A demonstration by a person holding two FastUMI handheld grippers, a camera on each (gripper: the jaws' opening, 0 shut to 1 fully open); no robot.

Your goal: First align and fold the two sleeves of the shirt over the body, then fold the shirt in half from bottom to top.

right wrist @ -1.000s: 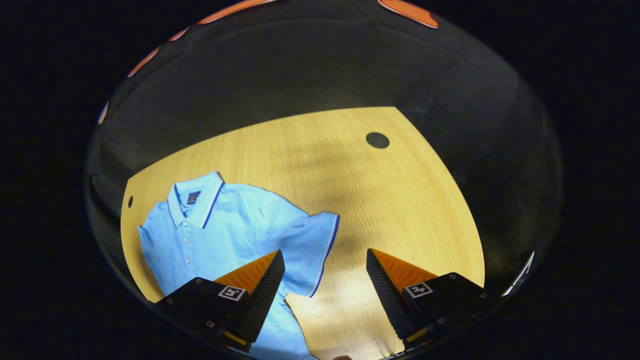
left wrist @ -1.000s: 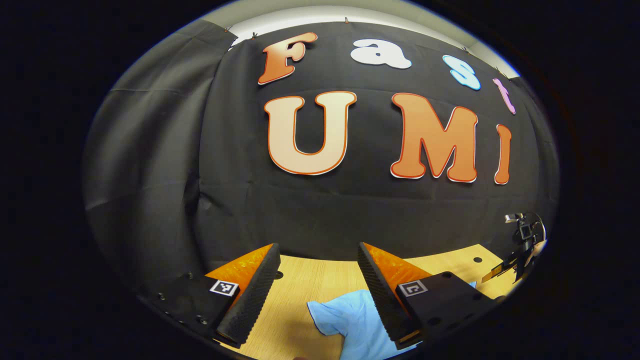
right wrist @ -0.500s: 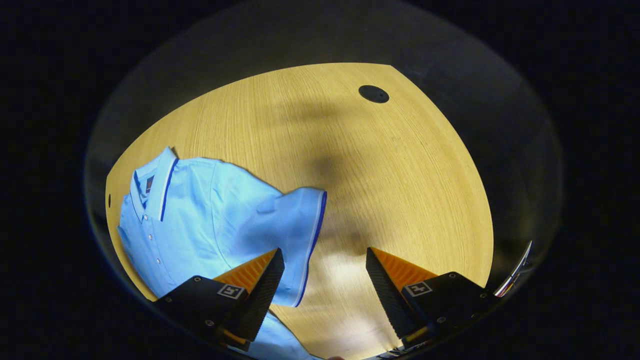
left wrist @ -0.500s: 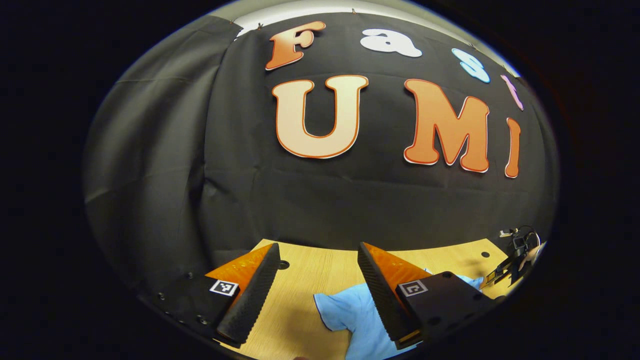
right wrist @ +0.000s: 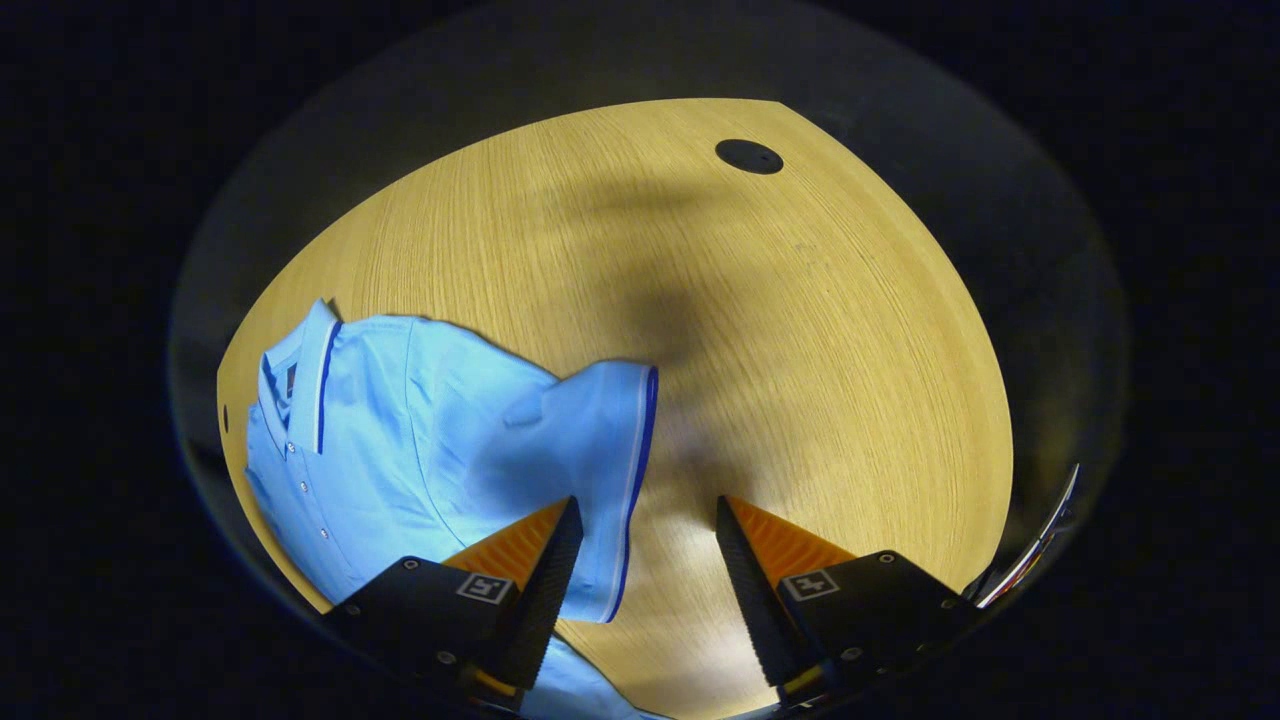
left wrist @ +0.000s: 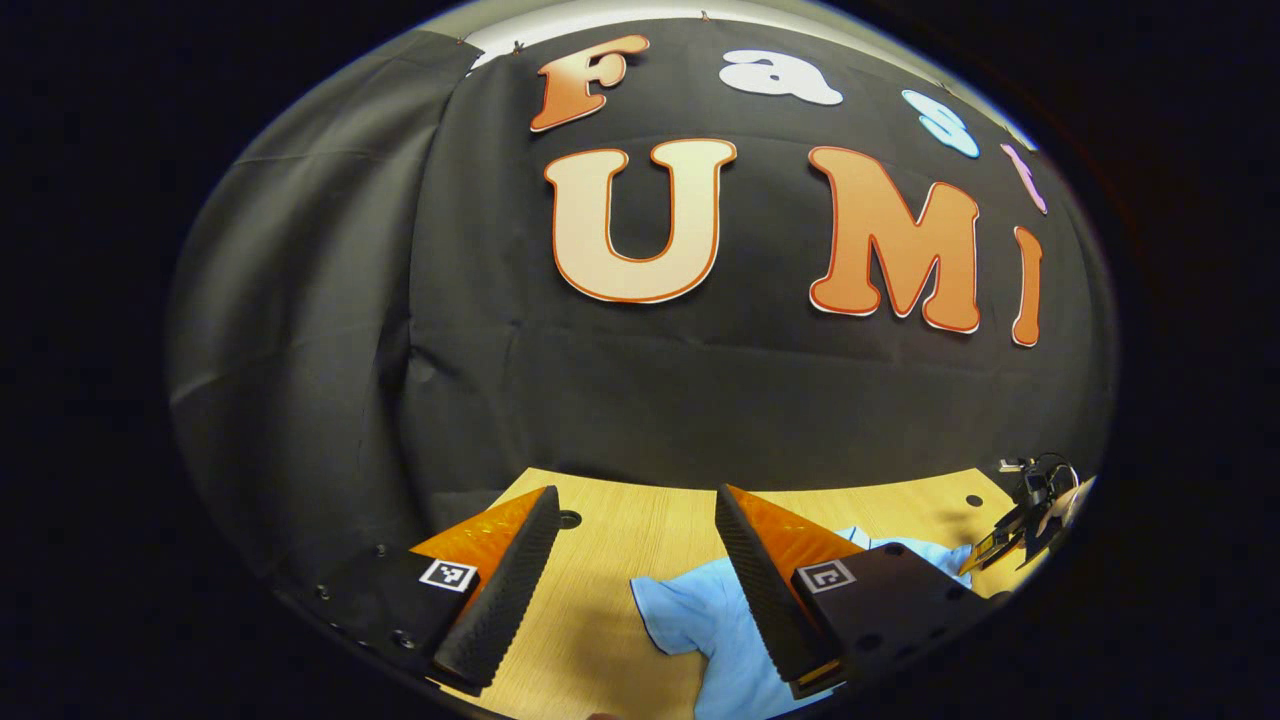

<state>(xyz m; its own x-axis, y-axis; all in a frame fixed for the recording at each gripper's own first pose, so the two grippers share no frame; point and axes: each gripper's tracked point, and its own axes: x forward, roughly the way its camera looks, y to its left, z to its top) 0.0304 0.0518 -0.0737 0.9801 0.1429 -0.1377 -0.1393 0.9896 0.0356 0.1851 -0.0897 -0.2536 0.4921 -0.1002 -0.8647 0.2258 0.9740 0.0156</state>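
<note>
1. In the right gripper view the shirt (right wrist: 420, 440) is cut off at 7 o'clock: its lower body runs behind the right gripper (right wrist: 640, 580) and out of sight, so the hem cannot be seen.
2. The left finger of that gripper covers part of the fabric below the near sleeve (right wrist: 600, 470); whether it touches the cloth cannot be told.
3. The sleeve's dark-trimmed cuff edge lies in the gap between the fingers, nearer the left one. The jaws stand released, wide apart, holding nothing.
4. The collar (right wrist: 305, 370) sits at 9 o'clock, with the button placket below it; the small label inside the collar is too small to make out.
5. In the left gripper view only a corner of the shirt (left wrist: 700, 620) shows at 6 o'clock, partly behind the right finger of the left gripper (left wrist: 635, 590). Its jaws are likewise released and empty.
6. The wooden table (right wrist: 800, 330) carries a broad shadow across its middle and a round dark hole (right wrist: 748, 156) at 12 o'clock.
7. At 4 o'clock in the left gripper view, the far gripper looks small and blurred near the table edge.
</note>
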